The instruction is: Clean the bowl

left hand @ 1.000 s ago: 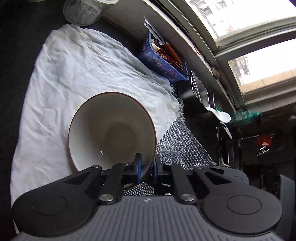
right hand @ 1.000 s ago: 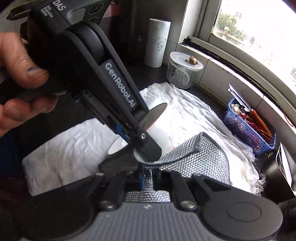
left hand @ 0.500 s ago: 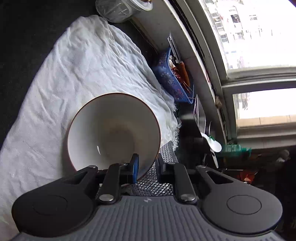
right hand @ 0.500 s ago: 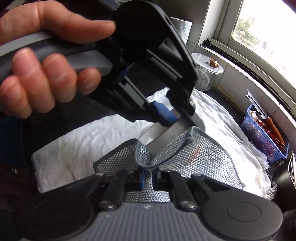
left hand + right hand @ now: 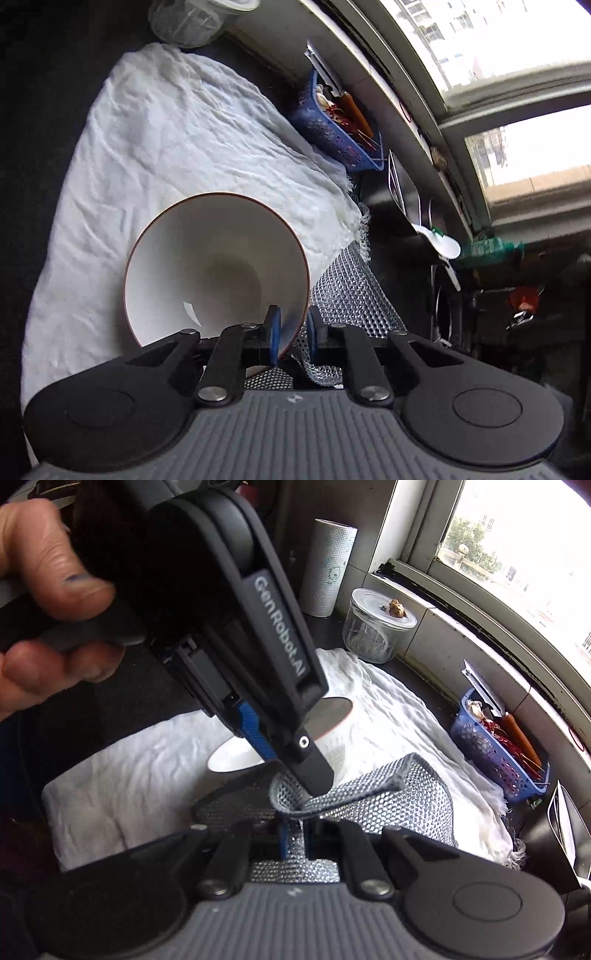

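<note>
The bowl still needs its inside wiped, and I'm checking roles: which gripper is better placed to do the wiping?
Right. The right gripper is shut on the mesh scrubbing cloth, beside the bowl. The left gripper, jaws closing, straddles the bowl's rim, steadying it.

Glossy bowl, matt cloth, glittering mesh

The bowl (image 5: pixel 207 258) looks like smooth glazed ceramic, white with a thin brown rim. Under it lies a crumpled matt white cloth (image 5: pixel 166 140); the scrubber (image 5: pixel 388 797) is silvery metallic mesh. The basket (image 5: pixel 491 753) is perforated blue plastic, the jar (image 5: pixel 373 627) clear glass.
</note>
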The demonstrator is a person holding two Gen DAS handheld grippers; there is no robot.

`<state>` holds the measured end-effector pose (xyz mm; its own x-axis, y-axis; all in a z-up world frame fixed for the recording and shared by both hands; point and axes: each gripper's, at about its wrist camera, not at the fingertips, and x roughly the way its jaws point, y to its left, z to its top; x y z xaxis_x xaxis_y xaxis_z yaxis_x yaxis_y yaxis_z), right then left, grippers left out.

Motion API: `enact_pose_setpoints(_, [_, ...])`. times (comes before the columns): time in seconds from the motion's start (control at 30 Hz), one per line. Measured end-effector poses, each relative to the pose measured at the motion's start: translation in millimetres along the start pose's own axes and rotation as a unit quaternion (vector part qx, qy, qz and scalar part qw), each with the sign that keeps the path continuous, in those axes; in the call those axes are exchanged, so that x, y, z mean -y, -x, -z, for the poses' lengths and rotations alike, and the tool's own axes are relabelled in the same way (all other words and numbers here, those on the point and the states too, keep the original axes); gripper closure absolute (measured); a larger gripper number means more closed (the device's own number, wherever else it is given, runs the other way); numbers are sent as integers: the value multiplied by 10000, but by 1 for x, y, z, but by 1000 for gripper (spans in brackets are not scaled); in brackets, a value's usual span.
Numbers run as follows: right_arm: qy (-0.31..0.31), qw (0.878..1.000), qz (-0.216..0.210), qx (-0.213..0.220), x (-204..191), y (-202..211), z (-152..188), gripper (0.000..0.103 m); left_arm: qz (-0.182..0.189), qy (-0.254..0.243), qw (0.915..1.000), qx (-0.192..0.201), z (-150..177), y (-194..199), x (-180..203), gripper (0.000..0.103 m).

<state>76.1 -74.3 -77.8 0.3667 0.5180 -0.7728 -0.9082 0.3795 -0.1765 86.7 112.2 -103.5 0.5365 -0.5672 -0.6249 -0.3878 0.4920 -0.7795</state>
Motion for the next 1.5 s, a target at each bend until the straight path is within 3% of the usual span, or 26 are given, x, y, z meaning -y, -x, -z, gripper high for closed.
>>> enact_pose_setpoints(0.07, [72,10000,-66,-3,-6,0,0,95,412,1007,9938,212,-1,0,-23,89])
enact_pose_setpoints(0.13, [177,9998,-132,-12,-14,-1,-2,95,636,1412,9871,395,-1,-3,-31,89])
enact_pose_setpoints(0.17, [209,9996,-185,-35,-18,-3,-2,95,690,1535,9848,431,-1,-5,-33,89])
enact_pose_setpoints(0.27, [318,9989,-323,-89,-28,-11,-3,95,577,1175,9906,398,-5,-10,-25,89])
enact_pose_setpoints(0.37, [207,9993,-305,-50,-26,-11,-4,95,107,144,9996,216,-7,-8,-6,84])
enact_pose_setpoints(0.43, [151,9996,-219,-35,-21,-9,-5,95,-246,-535,9982,75,-5,-7,5,77])
enact_pose_setpoints(0.5, [55,9999,-137,-19,-14,-8,-5,95,-456,-1016,9938,-48,-4,-6,11,76])
enact_pose_setpoints(0.7, [-171,9998,0,65,-1,-2,-6,95,-1067,-2531,9607,-400,5,-4,40,76])
enact_pose_setpoints(0.77, [-198,9998,1,87,-1,-1,-7,95,-1092,-2790,9531,-440,9,-5,47,82])
enact_pose_setpoints(0.8, [-177,9998,3,90,-2,0,-8,95,-1050,-2702,9560,-446,9,-5,47,85])
enact_pose_setpoints(0.83, [-151,9999,1,78,-4,0,-8,95,-911,-2385,9657,-469,7,-5,42,88])
enact_pose_setpoints(0.93, [-146,9999,57,29,-7,1,-7,95,-284,-880,9952,-320,-1,-4,10,88])
enact_pose_setpoints(0.97, [-187,9998,54,32,-6,1,-7,95,-129,-432,9987,-251,-1,-4,1,88])
enact_pose_setpoints(1.03, [-221,9997,63,14,-5,1,-6,95,200,480,9986,92,5,-3,-16,87])
enact_pose_setpoints(1.13, [-175,9998,-76,-34,-12,-2,-5,95,442,1237,9900,518,12,-3,-26,87])
enact_pose_setpoints(1.23, [-1,9998,-175,-111,-24,-9,-5,95,624,1572,9832,690,12,-4,-33,86])
enact_pose_setpoints(1.3, [6,9997,-205,-126,-26,-13,-4,95,531,1265,9885,644,9,-3,-28,86])
enact_pose_setpoints(1.4, [-92,9998,-143,-91,-20,-13,-4,95,61,324,9990,295,5,-6,-13,82])
enact_pose_setpoints(1.5, [-167,9998,-38,-40,-12,-12,-4,95,-385,-561,9977,63,5,-8,0,80])
